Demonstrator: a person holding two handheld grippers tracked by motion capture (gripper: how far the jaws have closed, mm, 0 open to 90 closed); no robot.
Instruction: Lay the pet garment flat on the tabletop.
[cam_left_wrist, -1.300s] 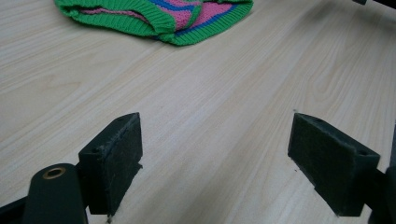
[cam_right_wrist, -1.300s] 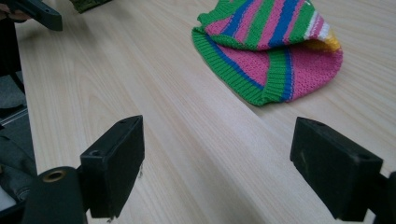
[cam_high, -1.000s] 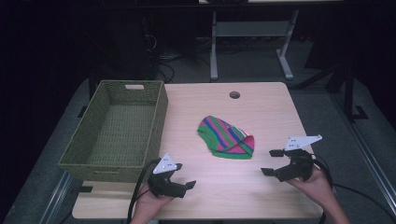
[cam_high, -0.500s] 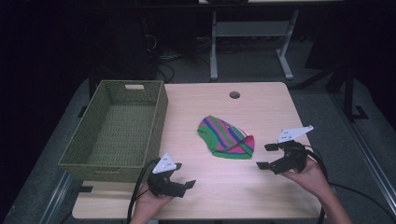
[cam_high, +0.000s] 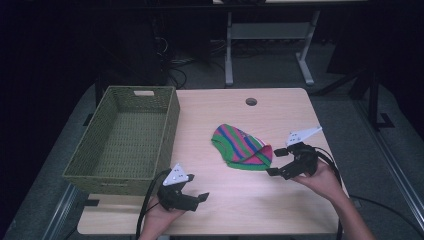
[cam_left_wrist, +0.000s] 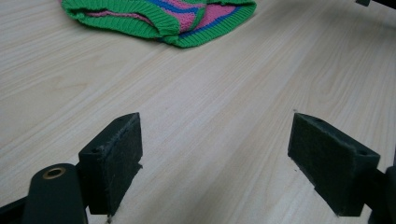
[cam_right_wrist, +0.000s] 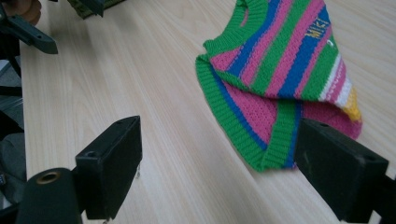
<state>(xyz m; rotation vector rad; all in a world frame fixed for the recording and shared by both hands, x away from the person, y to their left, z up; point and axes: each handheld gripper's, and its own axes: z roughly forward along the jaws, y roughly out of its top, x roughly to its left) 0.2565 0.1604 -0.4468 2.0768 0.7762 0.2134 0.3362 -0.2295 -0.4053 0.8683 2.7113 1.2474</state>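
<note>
Now, from the high view, my right gripper (cam_high: 278, 165) has slid in from the table's right edge over the last second and sits just beside the near right corner of the striped green, pink and blue knitted garment (cam_high: 242, 147), which lies crumpled on the pale wooden table (cam_high: 280, 210), well apart from the olive woven basket (cam_high: 125, 137) at the left. My left gripper (cam_high: 196, 194) has stayed put near the front edge.

In the left gripper view, my jaws stand wide apart over bare wood, the garment's green ribbed hem (cam_left_wrist: 159, 23) farther off.

In the right gripper view, my jaws are spread too, with nothing between them, and the garment's folded corner (cam_right_wrist: 275, 140) lies just ahead of the right-hand one. I judge the approach nearly done; closing on that corner comes next.
</note>
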